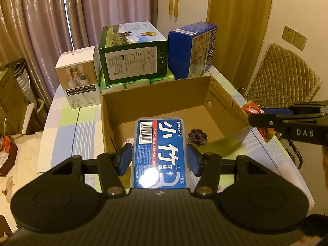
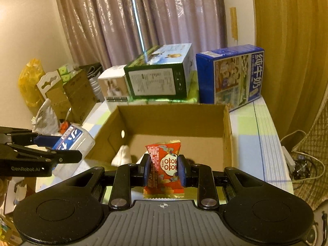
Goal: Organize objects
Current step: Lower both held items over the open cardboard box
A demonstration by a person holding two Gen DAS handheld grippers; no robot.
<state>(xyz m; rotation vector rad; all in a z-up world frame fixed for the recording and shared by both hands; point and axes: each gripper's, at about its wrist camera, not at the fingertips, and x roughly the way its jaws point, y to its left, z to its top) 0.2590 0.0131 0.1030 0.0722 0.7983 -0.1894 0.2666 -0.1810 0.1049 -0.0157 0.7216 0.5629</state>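
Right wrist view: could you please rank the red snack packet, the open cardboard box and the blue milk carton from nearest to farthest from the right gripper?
1. Red snack packet: clamped in the right gripper.
2. Open cardboard box: directly ahead on the table.
3. Blue milk carton: behind the box, at the far right.

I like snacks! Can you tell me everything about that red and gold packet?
The red and gold crinkly foil snack packet has a white circle with red letters and zigzag-cut ends. It stands upright, pinched at its sides by the right gripper, held above the near edge of the open brown cardboard box. Nothing else touches it.
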